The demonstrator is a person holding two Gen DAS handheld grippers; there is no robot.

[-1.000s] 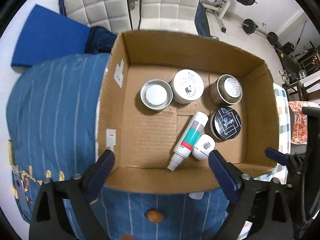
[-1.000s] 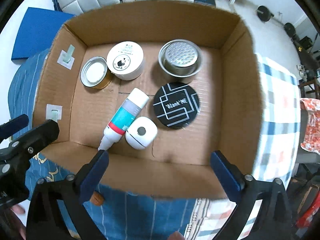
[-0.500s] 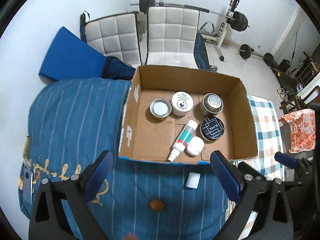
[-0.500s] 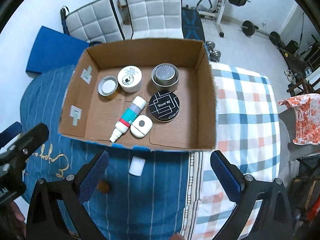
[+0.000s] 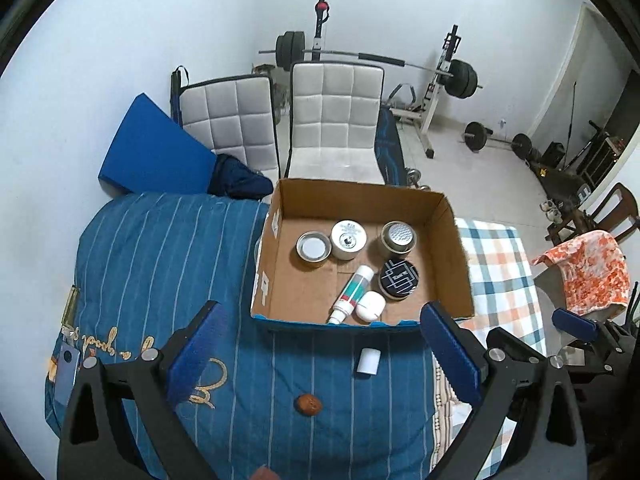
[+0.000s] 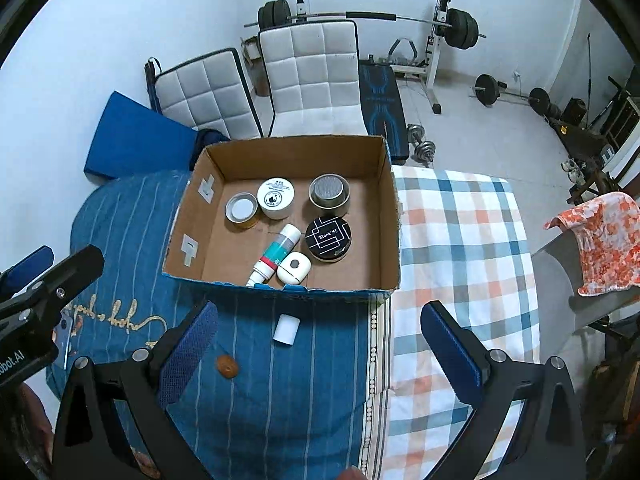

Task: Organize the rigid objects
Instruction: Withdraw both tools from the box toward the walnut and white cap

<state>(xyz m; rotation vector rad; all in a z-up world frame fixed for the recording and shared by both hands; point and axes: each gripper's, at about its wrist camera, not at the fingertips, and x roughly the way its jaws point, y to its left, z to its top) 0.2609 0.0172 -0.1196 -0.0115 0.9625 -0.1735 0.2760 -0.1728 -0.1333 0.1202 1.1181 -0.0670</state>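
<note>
An open cardboard box (image 5: 460,264) (image 6: 394,240) sits on the bed. It holds a metal tin (image 5: 313,249), a white round tub (image 5: 349,239), a steel shaker can (image 5: 399,237), a black round tin (image 5: 400,279) (image 6: 328,237), a white tube with a teal and red band (image 5: 352,294) (image 6: 276,256) and a white rounded case (image 5: 370,306) (image 6: 295,267). A small white cylinder (image 5: 368,361) (image 6: 286,329) and a brown nut-like object (image 5: 308,404) (image 6: 227,366) lie on the blue bedspread before the box. My left gripper (image 5: 320,354) and right gripper (image 6: 320,350) are both open, empty, high above the bed.
The bed carries a blue striped bedspread (image 5: 160,272) and a checked cloth (image 6: 460,240). Two white padded chairs (image 5: 332,120), a blue mat (image 5: 156,152) and a weight bench with barbells (image 6: 420,40) stand behind. An orange patterned cloth (image 5: 584,276) hangs at right.
Both grippers have pulled back and up from the box, so the whole bed and room now show. The white cylinder and brown object have come into view.
</note>
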